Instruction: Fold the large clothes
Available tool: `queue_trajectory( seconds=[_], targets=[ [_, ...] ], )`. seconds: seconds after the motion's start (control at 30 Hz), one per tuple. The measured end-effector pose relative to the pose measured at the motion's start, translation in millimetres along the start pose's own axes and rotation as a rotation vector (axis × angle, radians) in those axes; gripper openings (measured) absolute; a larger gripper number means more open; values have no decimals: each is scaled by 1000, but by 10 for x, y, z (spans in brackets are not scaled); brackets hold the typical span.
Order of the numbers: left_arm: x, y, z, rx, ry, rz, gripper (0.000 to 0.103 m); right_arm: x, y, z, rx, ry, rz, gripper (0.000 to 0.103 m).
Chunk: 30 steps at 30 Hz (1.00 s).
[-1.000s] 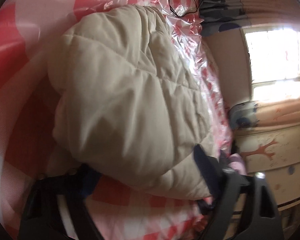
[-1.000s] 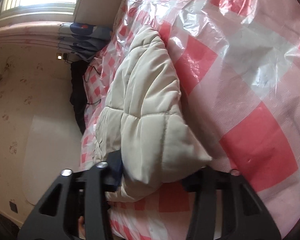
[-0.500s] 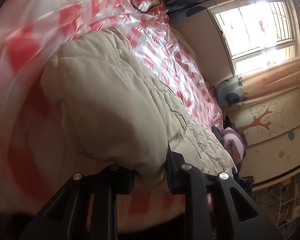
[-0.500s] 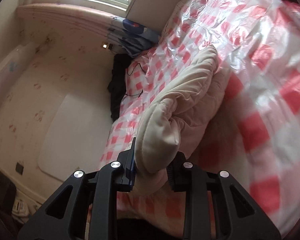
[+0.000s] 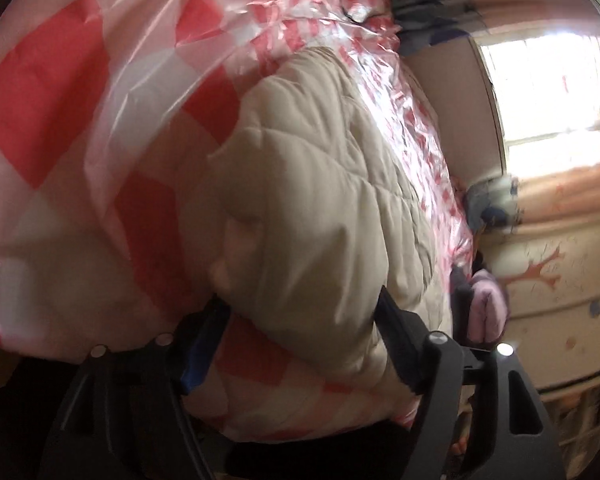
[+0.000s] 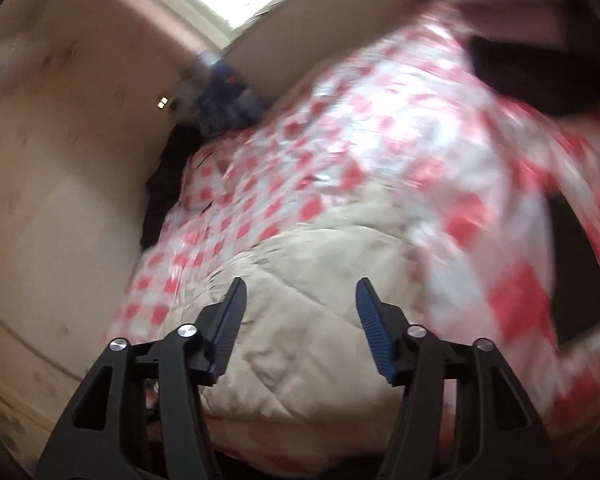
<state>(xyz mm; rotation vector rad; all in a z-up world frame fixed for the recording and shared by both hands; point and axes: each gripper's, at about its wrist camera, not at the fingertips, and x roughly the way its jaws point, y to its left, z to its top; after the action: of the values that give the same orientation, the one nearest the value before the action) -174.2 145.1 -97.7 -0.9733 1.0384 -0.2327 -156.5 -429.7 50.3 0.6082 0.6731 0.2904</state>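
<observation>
So the beige quilted jacket (image 5: 332, 216) is lying bunched up on the bed (image 5: 60, 80), which has a red-and-white checked plastic sheet over it, and it sits close to the bed's near edge. The left gripper (image 5: 300, 336) has its fingers spread wide and opening, with a puffy fold of the jacket bulging between them. From what I can see the pads aren't pressing in, so it's more straddling than gripping. The right gripper (image 6: 300, 324) hangs above the jacket, fingers apart and opening too, nothing between them but air.

My read: a fold was just laid down and both hands are letting go. To do this bit well, I'd pull the left fingers straight back off the padding without snagging it, since puffy stuff like this springs open the moment you drag it. Then pat the fold flat and regrab at the seams or hem rather than the fat middle. The plastic sheet looks slippery, so the whole bundle could slide toward the edge.
</observation>
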Motion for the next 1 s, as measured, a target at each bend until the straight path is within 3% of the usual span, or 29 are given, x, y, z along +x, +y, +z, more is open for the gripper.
queue_trajectory(
  seconds=[0.1, 0.17, 0.23, 0.3, 0.37, 0.43, 0.53, 0.63, 0.7, 0.77, 0.83, 0.87, 0.93, 1.0],
  targets=[
    [53, -9, 45, -19, -10, 11, 78, 796, 746, 91, -229, 60, 18, 64],
    [74, -68, 77, -14, -18, 29, 78, 1375, 1009, 53, -323, 104, 11, 64],
    [39, -96, 134, -20, -37, 36, 78, 1933, 1076, -83, -362, 155, -43, 64],
    [-13, -123, 170, -38, -65, 6, 78, 2503, 825, -320, -340, 283, -167, 65],
    [57, -149, 187, 11, -49, 3, 85, 2628, 736, -431, -337, 310, -164, 65],
    [142, -97, 243, -1, -17, -2, 85, 2527, 816, -358, -328, 331, -168, 66],
    [209, -64, 320, -44, -10, -36, 88, 2342, 1065, -125, -318, 241, -126, 68],
    [273, -66, 345, -61, -25, -50, 89, 2638, 1343, 151, -354, 215, -177, 85],
    [291, -66, 333, -64, -39, -50, 85, 3126, 1322, 152, -375, 294, -253, 86],
    [292, -64, 332, -30, -47, -53, 69, 3681, 1129, -113, -387, 452, -327, 92],
    [306, -91, 332, -5, -52, -31, 63, 3626, 1115, -74, -365, 452, -299, 91],
    [302, -91, 318, 3, -55, -28, 62, 3459, 1114, 0, -326, 439, -230, 90],
    [289, -115, 302, 16, -63, -26, 61, 2949, 1107, 120, -308, 355, -179, 90],
    [259, -153, 282, 37, -75, -26, 60, 2307, 1012, 135, -344, 263, -215, 91]
  ],
)
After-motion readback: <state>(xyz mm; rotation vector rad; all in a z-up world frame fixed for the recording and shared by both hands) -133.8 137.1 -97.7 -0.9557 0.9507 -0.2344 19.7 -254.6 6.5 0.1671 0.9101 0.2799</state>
